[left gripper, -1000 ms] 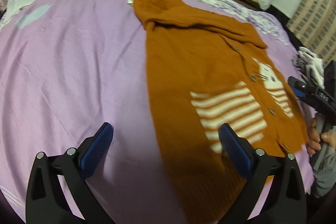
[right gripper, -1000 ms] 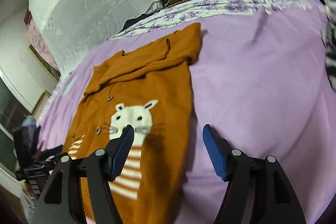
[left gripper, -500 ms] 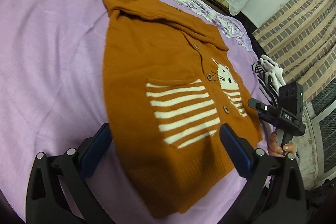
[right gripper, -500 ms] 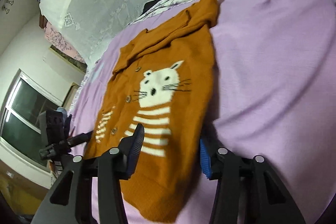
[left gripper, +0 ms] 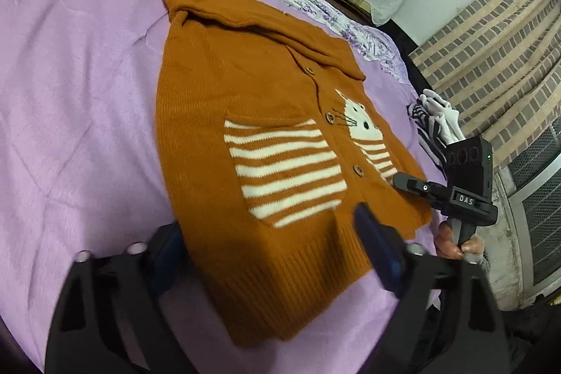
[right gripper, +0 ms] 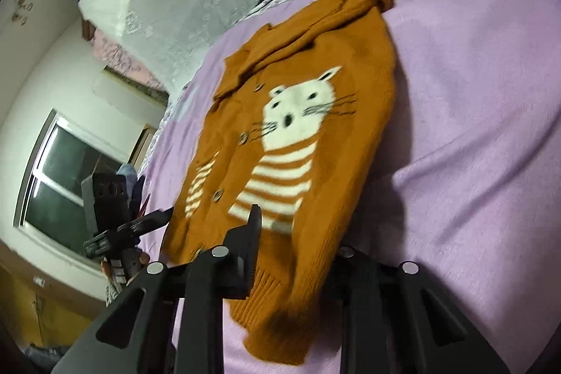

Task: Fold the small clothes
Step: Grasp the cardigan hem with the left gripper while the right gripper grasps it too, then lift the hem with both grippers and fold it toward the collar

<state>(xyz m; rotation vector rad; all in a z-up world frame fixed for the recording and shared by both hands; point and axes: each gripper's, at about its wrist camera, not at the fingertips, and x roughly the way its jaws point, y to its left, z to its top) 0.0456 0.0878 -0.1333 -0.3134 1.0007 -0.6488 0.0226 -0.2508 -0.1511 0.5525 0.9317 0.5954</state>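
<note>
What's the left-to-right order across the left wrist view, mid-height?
Purple blanket → orange cardigan with striped pocket → buttons → cat motif → black-and-white clothes pile → brick wall.

Lilac blanket-covered bed (left gripper: pixel 77 100), orange cat cardigan (left gripper: pixel 252 135) flat on it, striped clothes (left gripper: pixel 433 123) at edge
</note>
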